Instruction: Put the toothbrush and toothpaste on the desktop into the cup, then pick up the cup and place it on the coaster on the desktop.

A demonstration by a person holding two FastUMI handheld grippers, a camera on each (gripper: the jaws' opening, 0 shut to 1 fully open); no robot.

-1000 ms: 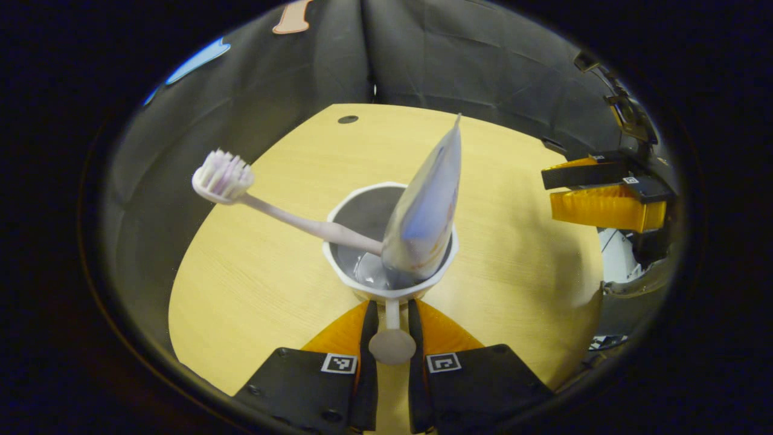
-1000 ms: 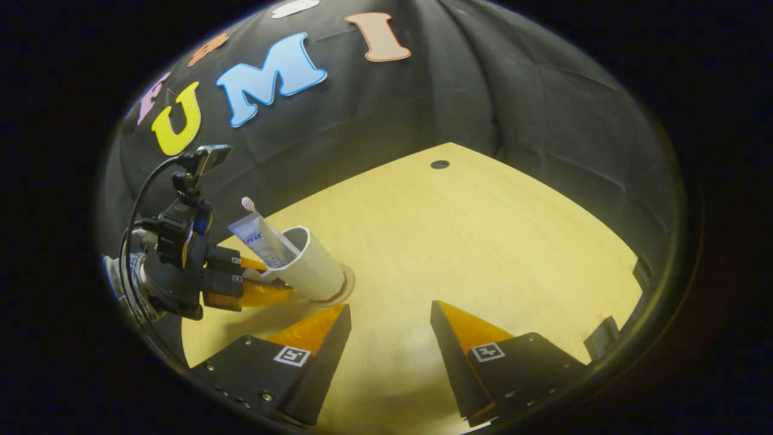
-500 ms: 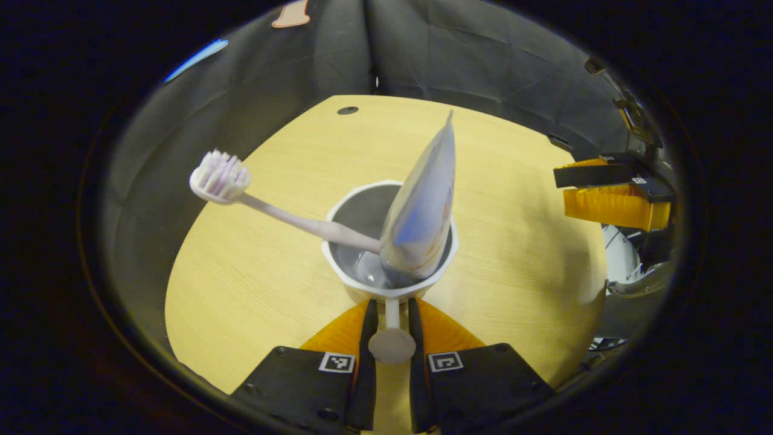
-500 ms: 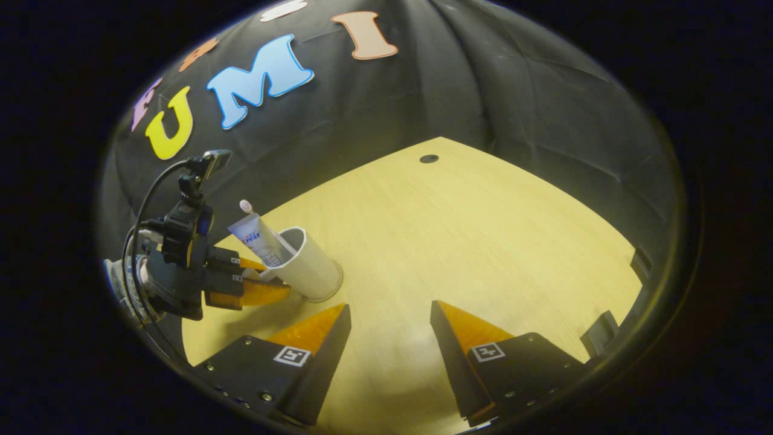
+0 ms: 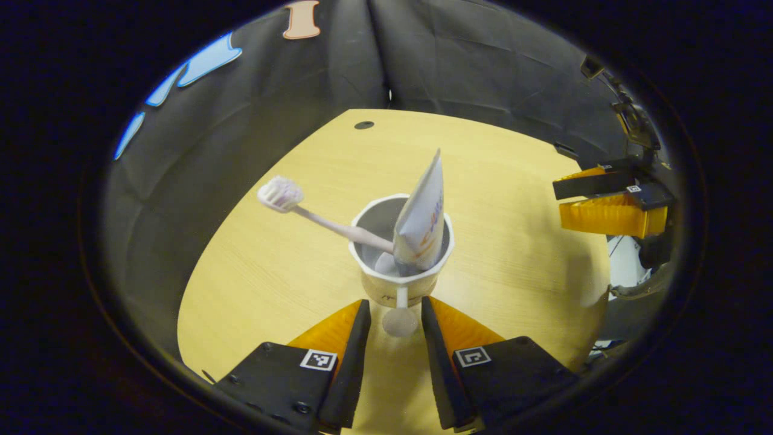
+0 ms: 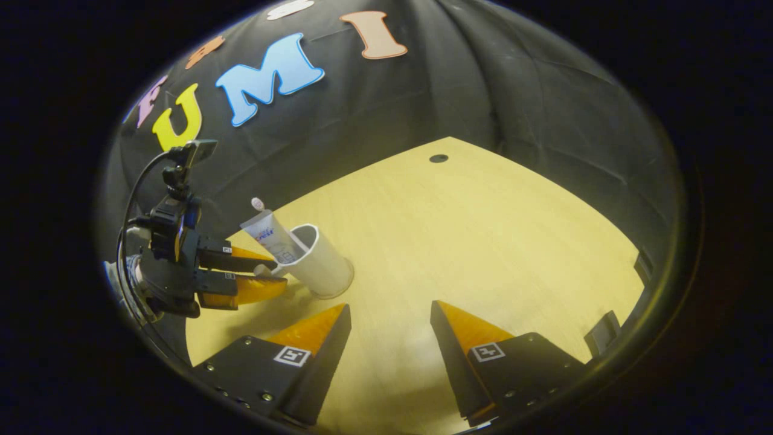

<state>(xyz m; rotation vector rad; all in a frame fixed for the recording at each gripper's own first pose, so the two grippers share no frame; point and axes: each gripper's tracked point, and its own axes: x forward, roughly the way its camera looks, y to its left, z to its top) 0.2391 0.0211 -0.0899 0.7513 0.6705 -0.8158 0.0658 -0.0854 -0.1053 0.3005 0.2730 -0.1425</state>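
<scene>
A white cup point(image 5: 398, 284) stands upright on the wooden desktop point(image 5: 272, 272). In it lean a pale toothbrush point(image 5: 338, 226), head up to the left, and a white toothpaste tube point(image 5: 423, 217). The cup's handle with its round knob points at me between the fingers of my left gripper point(image 5: 394, 305), which is open and clear of it. In the right gripper view the cup point(image 6: 320, 266), the tube point(image 6: 266, 232) and the left gripper point(image 6: 278, 272) sit at the left. The cup hides whatever lies under it. My right gripper point(image 6: 390, 307) is open over bare wood, to the cup's right.
The round desktop has a dark cable hole point(image 5: 364, 125) near its far edge, with black cloth walls close behind. The right gripper point(image 5: 558, 199) hangs at the desktop's right edge. A cable and a camera mount point(image 6: 181, 181) rise above the left gripper.
My left gripper has opened, let go of the cup's handle and drawn back a little. The cup now stands lower and farther from the camera. The right gripper has hardly moved.
</scene>
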